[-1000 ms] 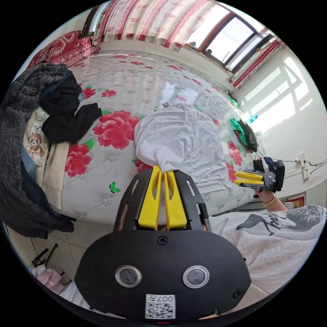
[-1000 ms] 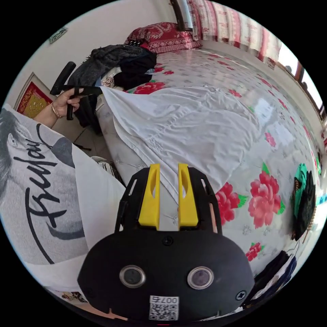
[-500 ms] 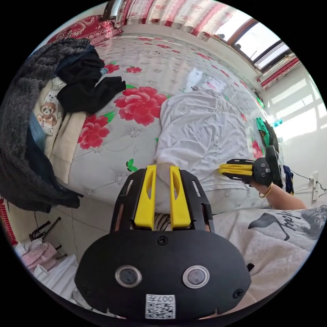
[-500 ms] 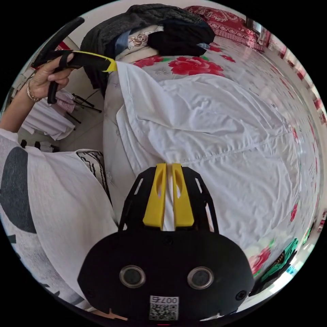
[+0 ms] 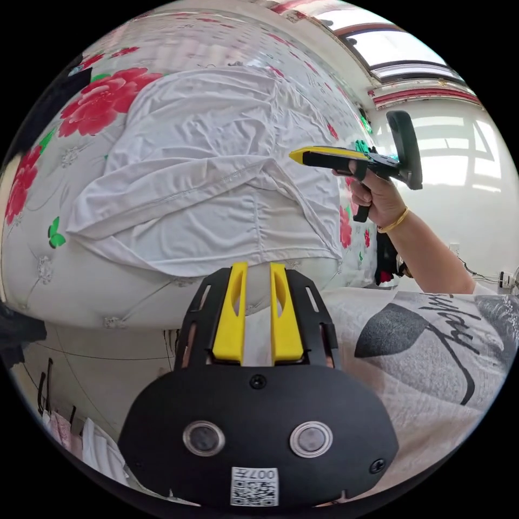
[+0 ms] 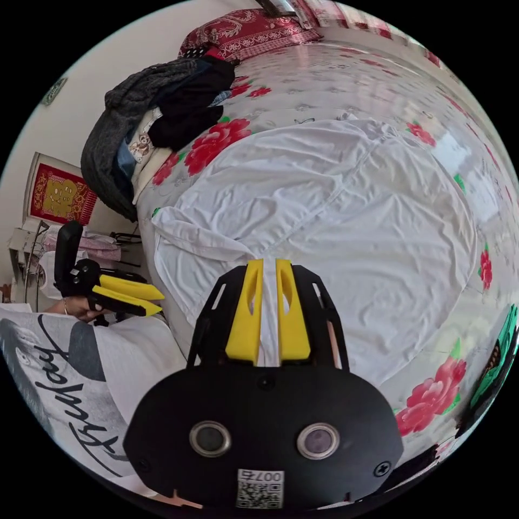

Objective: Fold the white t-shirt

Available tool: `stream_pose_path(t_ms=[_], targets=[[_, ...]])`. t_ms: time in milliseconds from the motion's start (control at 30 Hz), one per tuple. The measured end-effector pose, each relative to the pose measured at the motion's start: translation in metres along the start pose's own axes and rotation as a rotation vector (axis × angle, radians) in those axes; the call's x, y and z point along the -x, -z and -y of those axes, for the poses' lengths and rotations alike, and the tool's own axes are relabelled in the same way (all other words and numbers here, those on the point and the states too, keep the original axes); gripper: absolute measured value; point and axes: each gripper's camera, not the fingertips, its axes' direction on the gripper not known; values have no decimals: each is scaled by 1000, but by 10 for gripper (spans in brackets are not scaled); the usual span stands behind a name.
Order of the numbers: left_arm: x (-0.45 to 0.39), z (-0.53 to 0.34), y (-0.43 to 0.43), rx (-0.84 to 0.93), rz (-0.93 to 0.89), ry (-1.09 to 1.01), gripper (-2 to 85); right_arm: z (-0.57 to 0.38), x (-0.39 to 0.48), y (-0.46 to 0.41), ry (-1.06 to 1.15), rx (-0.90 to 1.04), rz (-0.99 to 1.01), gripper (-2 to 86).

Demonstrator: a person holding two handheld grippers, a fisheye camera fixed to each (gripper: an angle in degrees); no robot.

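The white t-shirt (image 6: pixel 346 216) lies spread on the bed (image 6: pixel 346 70), near its front edge, with its near hem draping toward the edge in the left gripper view (image 5: pixel 205 178). One part is folded over the body, leaving a diagonal seam line across the cloth.

The right claw (image 6: pixel 268 267) is clenched on a ridge of the shirt's near edge: white cloth runs between its two yellow jaws, which stand almost together. In the left gripper view the same claw (image 5: pixel 296 156) is raised above the shirt's right side, jaws closed, with a hand (image 5: pixel 376 192) on the handle; whether cloth hangs from the tip there is hard to tell.

The left claw (image 5: pixel 255 270) is released, its jaws parted with a clear gap, hanging just off the near edge of the bed and holding nothing. In the right gripper view it (image 6: pixel 157 301) sits well to the left of the shirt, jaws apart, off the bed's side.

A pile of dark clothes (image 6: pixel 157 119) rests on the far left of the bed, apart from the shirt, and a red pillow (image 6: pixel 243 32) lies beyond it
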Motion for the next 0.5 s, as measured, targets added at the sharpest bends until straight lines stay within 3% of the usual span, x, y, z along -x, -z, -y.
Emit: stream_pose_path(t_ms=[500], targets=[[29,36,5,6,-79,206,71,25,64,-30,399,86,-232,36]])
